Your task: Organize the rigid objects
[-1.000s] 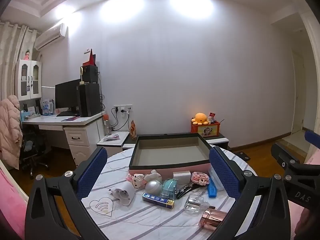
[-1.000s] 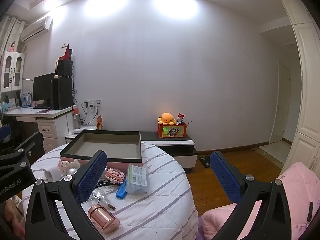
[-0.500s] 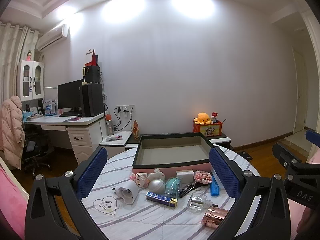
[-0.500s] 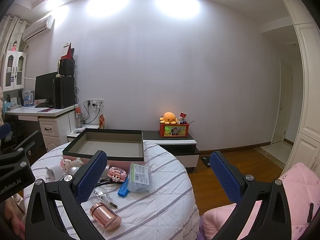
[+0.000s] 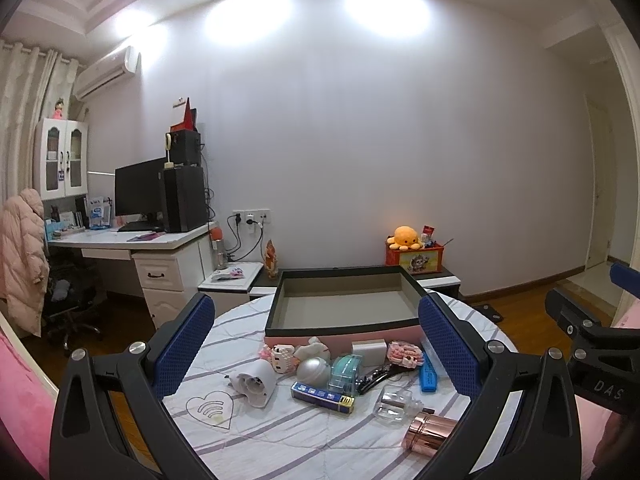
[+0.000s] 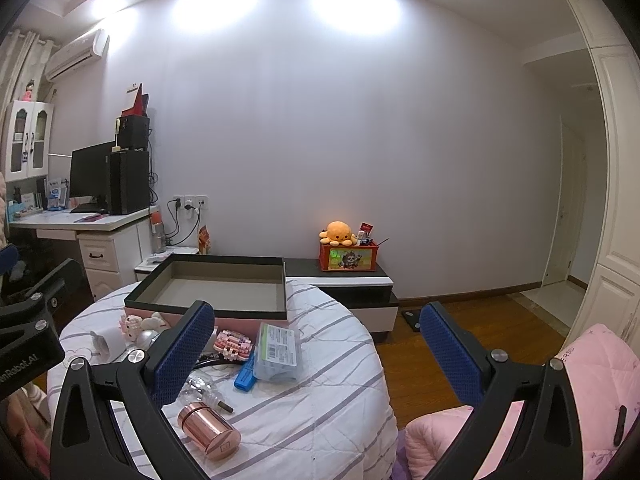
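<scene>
Left hand-held gripper (image 5: 316, 344): black frame, blue dimpled pads spread wide, nothing between them; it hangs above the near edge of the worktop.
Right hand-held gripper (image 6: 316, 350): same build, pads spread wide and holding nothing; it sits off the right side of the worktop, over wood floor and a pink quilted cushion (image 6: 592, 364).
Worktop (image 6: 320, 400): round, covered in a white quilted cloth with grey stripes.
Rose-gold canister (image 6: 209, 431): shiny metal cylinder lying on its side, nearest of the clutter.
Clear glass bottle (image 5: 394, 399): squat, lying just behind the canister.
Blue flat box (image 5: 322, 393): long, printed, lying flat, left of the bottle.
White plug adapter (image 5: 256, 382): rounded plastic, tipped over, beside a heart print on the cloth.
Silver ball (image 5: 314, 369): matte sphere, touching a teal translucent tape dispenser (image 5: 346, 368).
Blue marker (image 5: 428, 372): slim plastic bar, on the right of the pile.
Clear lidded case (image 6: 278, 351): rectangular, labelled top, next to a pink brick toy (image 6: 233, 340).
Tray box (image 5: 342, 304): shallow, rectangular, dark rim, grey inside, pink outer wall; it stands behind the clutter with nothing in it.
Orange plush octopus (image 5: 405, 237): soft, on a red tin on the low cabinet by the wall.
</scene>
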